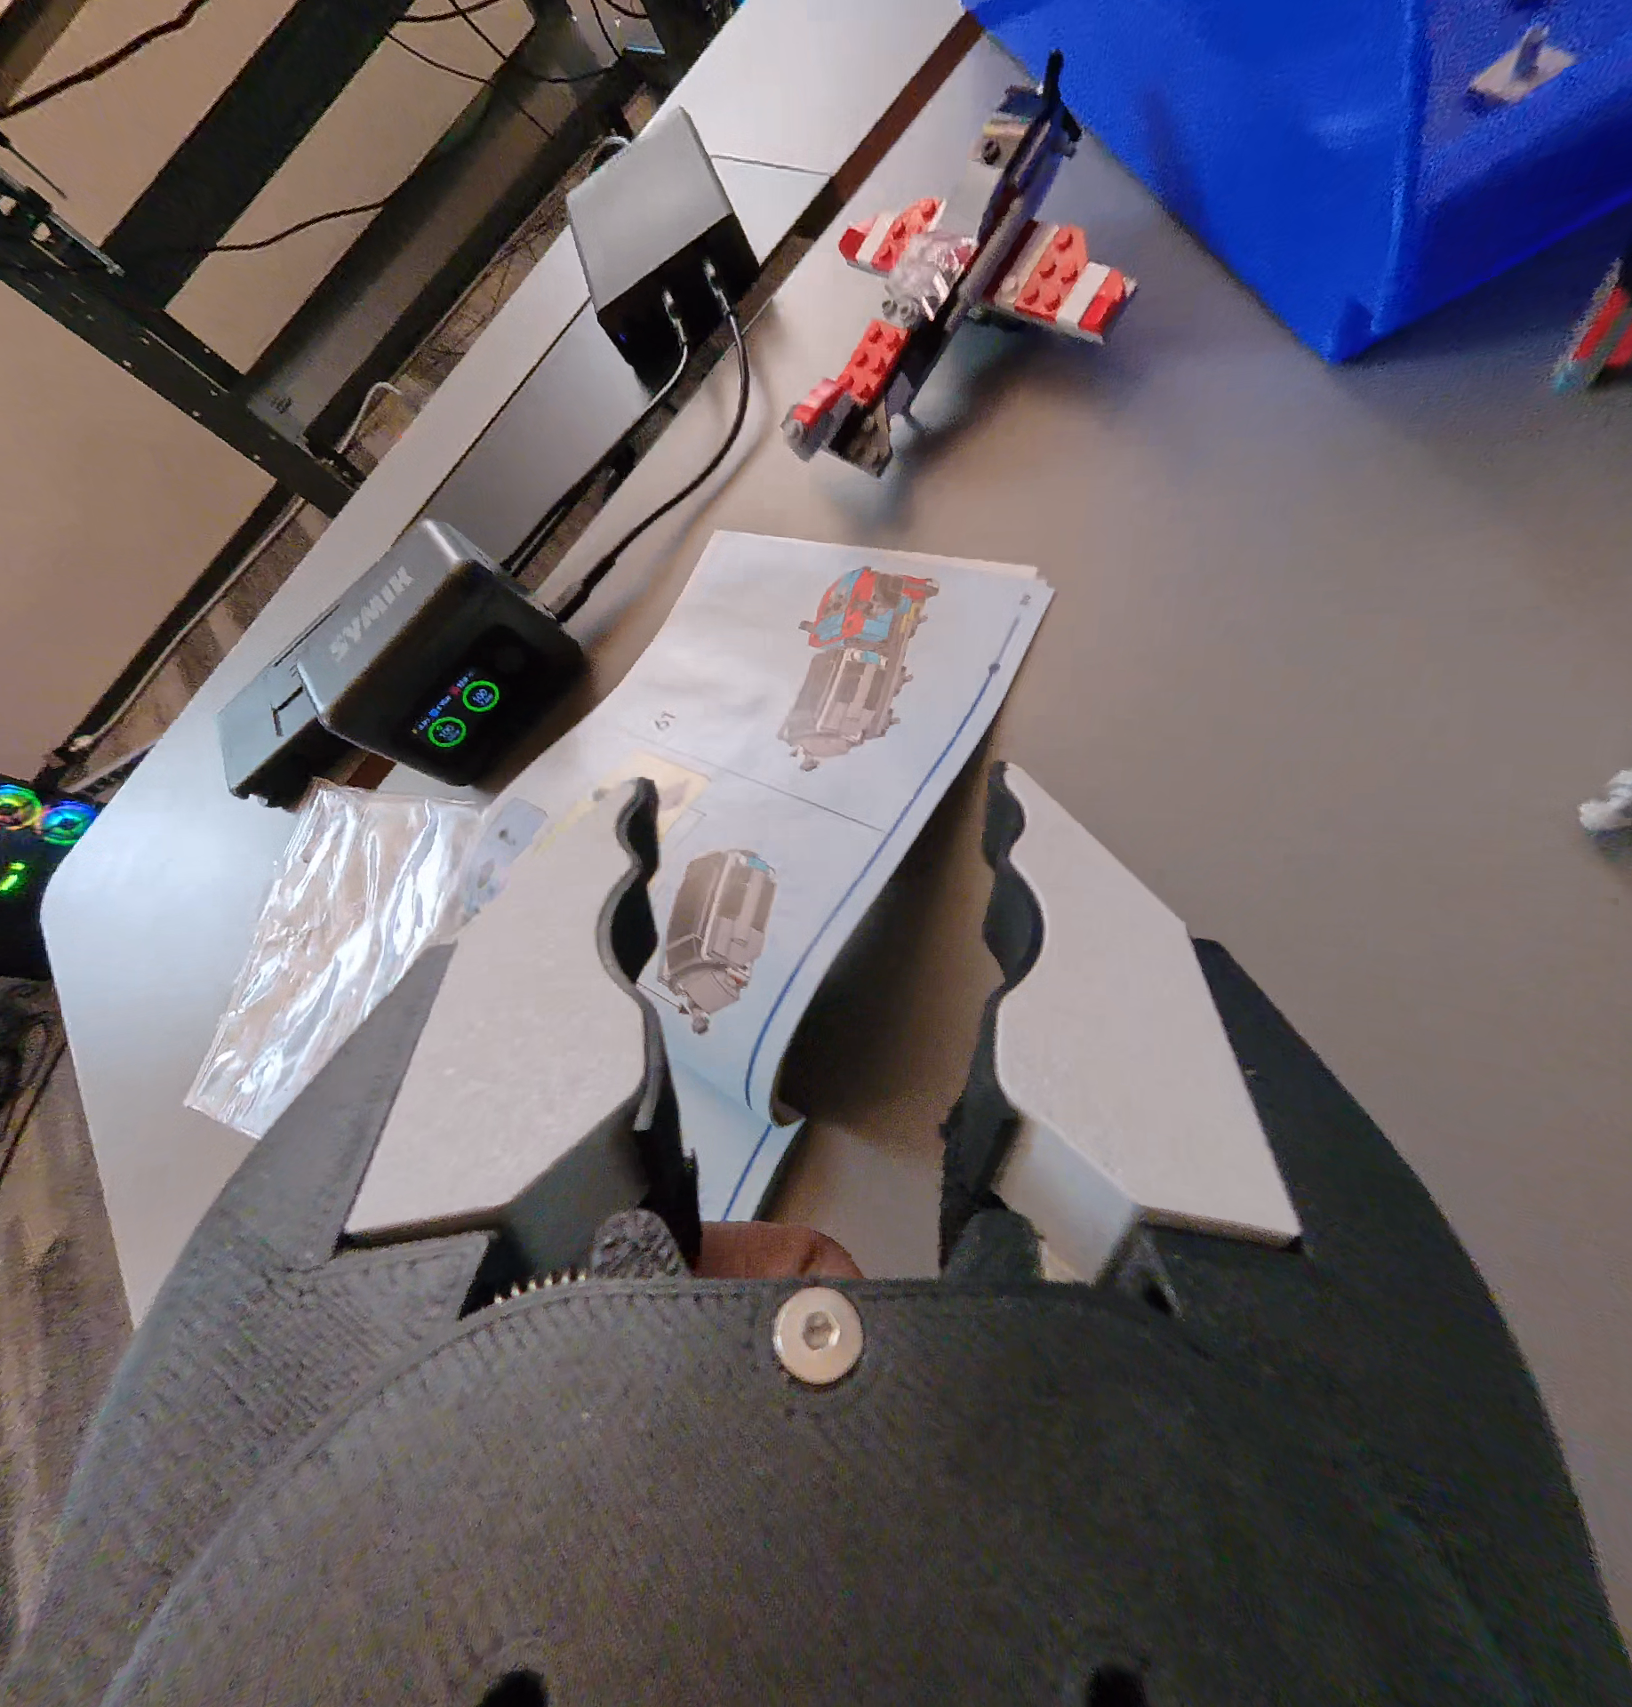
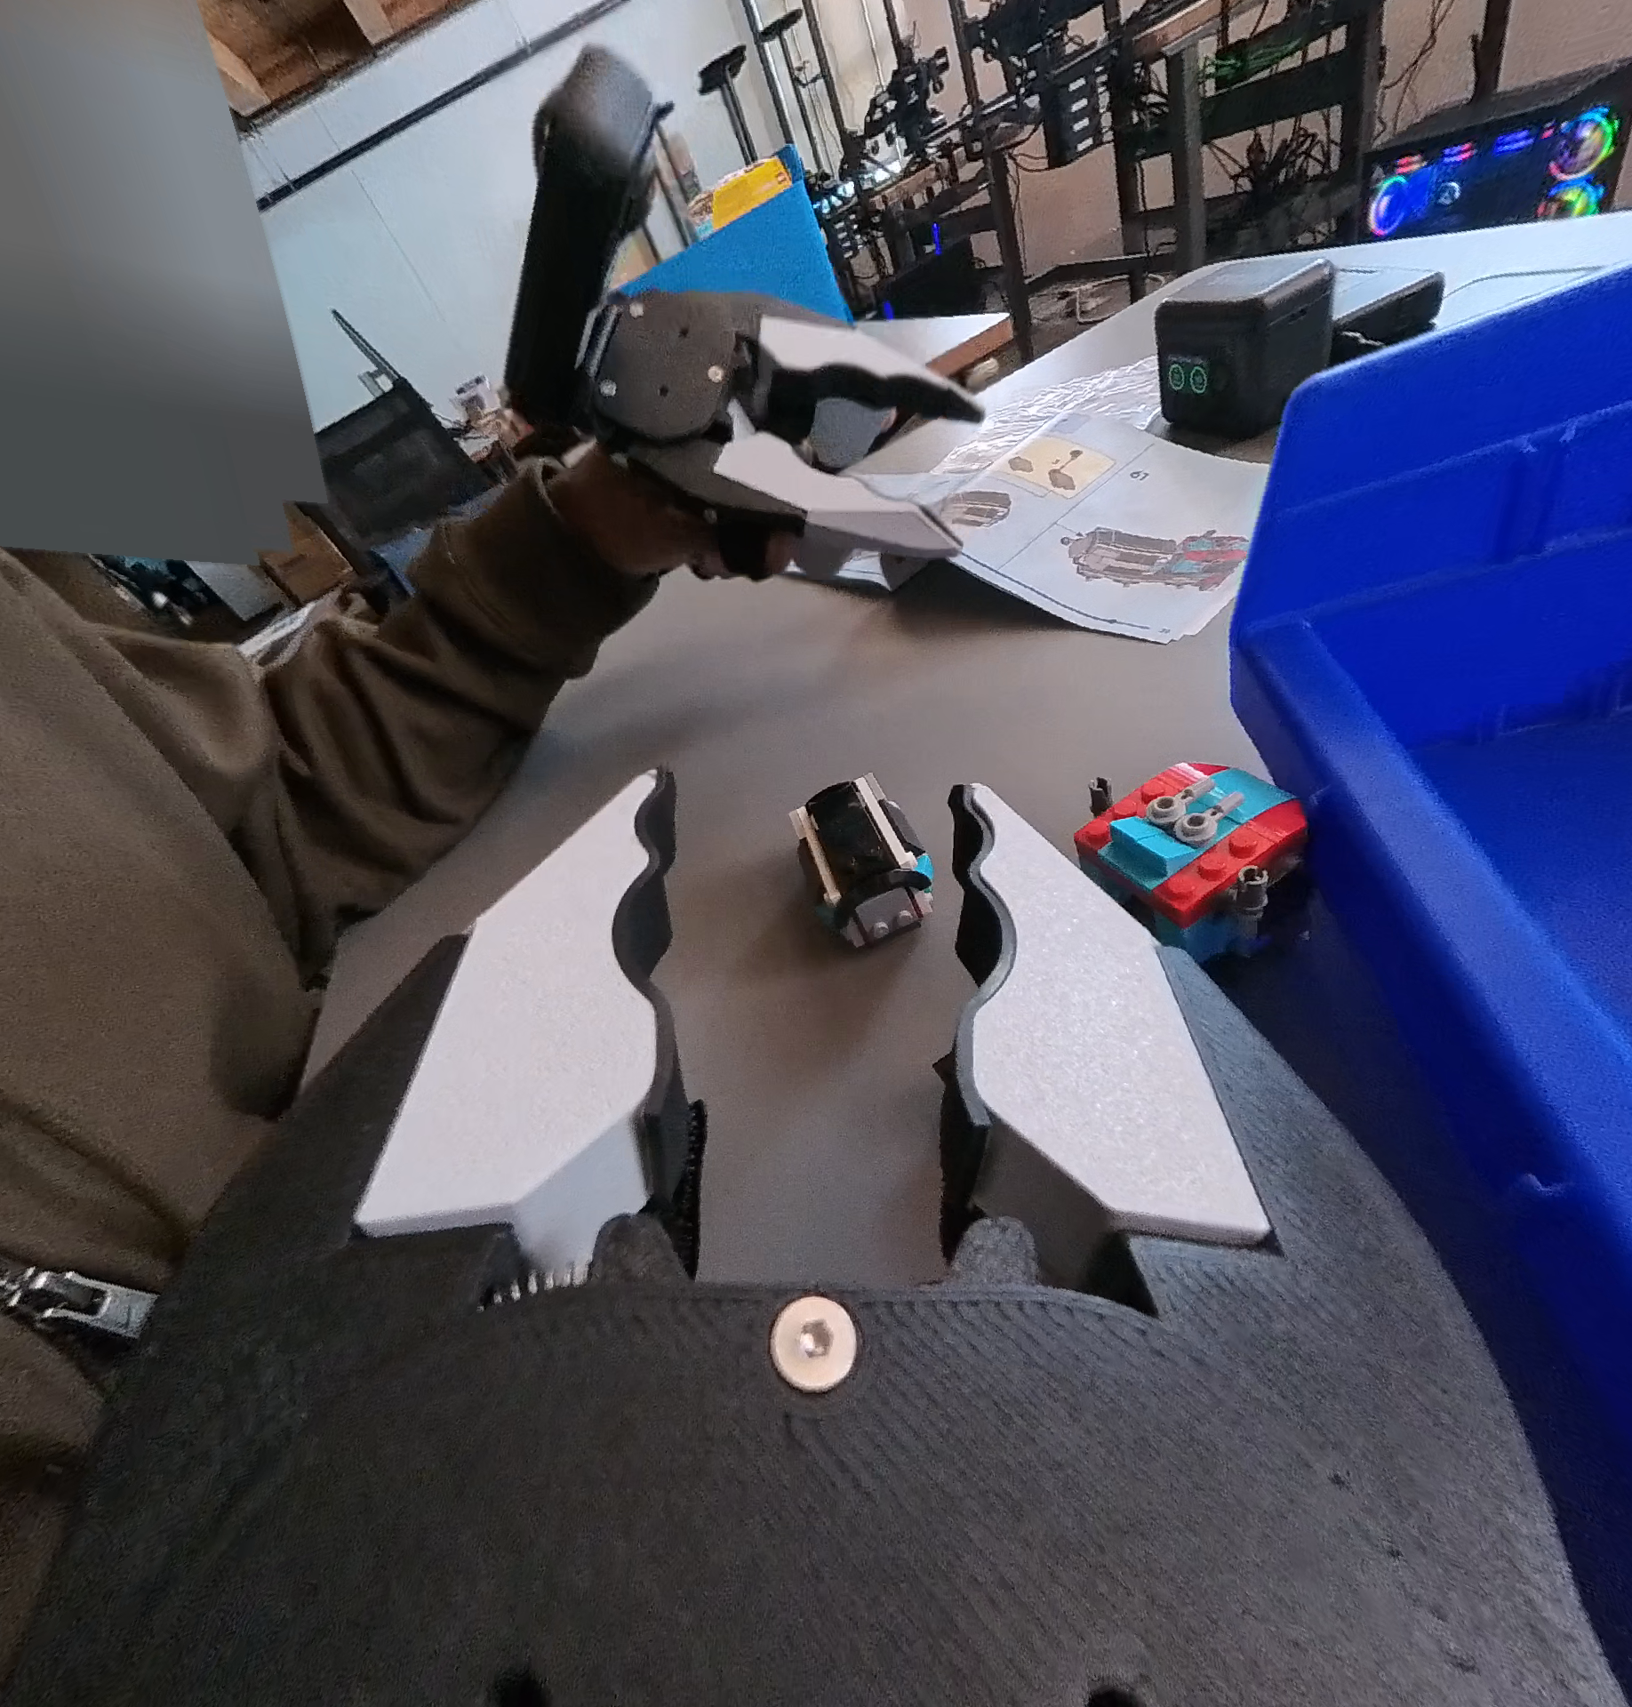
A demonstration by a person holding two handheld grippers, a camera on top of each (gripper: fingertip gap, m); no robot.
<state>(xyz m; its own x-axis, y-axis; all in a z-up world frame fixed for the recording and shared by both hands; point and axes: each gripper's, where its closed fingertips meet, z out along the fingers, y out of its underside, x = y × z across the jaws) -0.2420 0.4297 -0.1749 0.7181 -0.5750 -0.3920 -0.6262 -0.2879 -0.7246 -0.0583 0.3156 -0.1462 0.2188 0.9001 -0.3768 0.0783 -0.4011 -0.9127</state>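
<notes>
The left gripper (image 1: 817, 794) is hovering with its grey fingers spread over the open paper instruction booklet (image 1: 831, 739), whose curled near edge is lifting between them; neither pad is pressing on the page. Just to the left of the booklet a crinkled clear plastic bag (image 1: 332, 933) is lying flat, and beyond it a black box-shaped power unit with a small lit screen (image 1: 443, 665) is sitting at the far edge of the grey counter (image 1: 1256, 647). Farther off, a red, white and dark toy-brick plane (image 1: 960, 305) is resting beside the big blue plastic bin (image 1: 1348, 139).

Over on the right, the right gripper (image 2: 812, 794) is also standing spread, hanging above the counter (image 2: 794, 684) with a small black, white and teal brick-built piece (image 2: 863, 859) lying between its fingertips. There is a clear gap on both sides, so nothing is being pinched. Just right of it, a red and teal brick block with grey studs on top (image 2: 1191, 859) is sitting against the wall of the blue bin (image 2: 1459, 573). In the distance the other gripper (image 2: 951, 480), carried by an olive sleeve (image 2: 406, 665), is reaching over the booklet (image 2: 1108, 536).
</notes>
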